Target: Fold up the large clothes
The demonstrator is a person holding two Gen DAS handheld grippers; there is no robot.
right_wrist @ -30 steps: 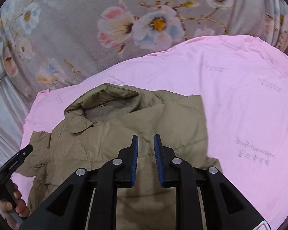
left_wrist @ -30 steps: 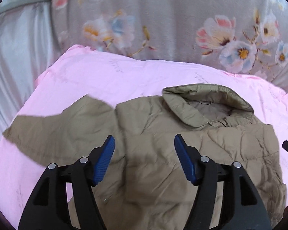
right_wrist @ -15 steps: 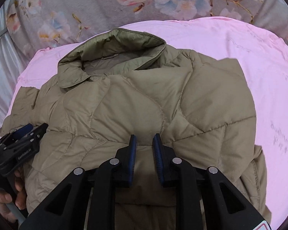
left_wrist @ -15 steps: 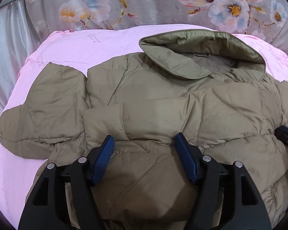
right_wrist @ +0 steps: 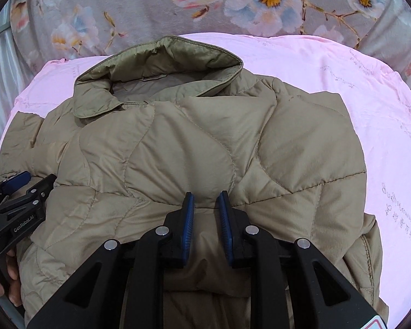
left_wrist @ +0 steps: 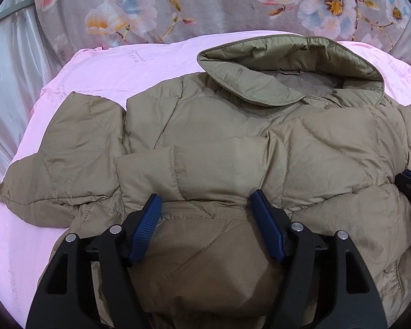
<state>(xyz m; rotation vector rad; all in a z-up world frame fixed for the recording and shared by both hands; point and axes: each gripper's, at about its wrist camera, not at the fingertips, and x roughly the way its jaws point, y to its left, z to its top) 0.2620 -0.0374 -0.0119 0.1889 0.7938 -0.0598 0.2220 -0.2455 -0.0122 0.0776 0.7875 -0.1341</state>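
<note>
A khaki quilted jacket (left_wrist: 233, 150) lies front up on a pink sheet (left_wrist: 109, 76), its collar (left_wrist: 287, 68) at the far end and one sleeve (left_wrist: 68, 150) spread to the left. My left gripper (left_wrist: 207, 213) stands wide over the near part; its jaws are opening, and a puffy fold of the jacket still fills the gap and touches both blue pads. In the right wrist view, my right gripper (right_wrist: 205, 208) sits on the jacket (right_wrist: 205, 137), its jaws narrow with a ridge of fabric pinched between them. The left gripper (right_wrist: 19, 192) shows at that view's left edge.
A grey floral bedcover (left_wrist: 205, 5) rises behind the pink sheet (right_wrist: 383, 137). Pale satin fabric (left_wrist: 8, 82) hangs at the far left. A person's hand (right_wrist: 2, 282) grips the left tool's handle. Bare pink sheet lies right of the jacket.
Both grippers have come down close to the jacket, which now fills both views. The left sleeve has settled flat on the sheet. The left jaws stand slightly wider.
</note>
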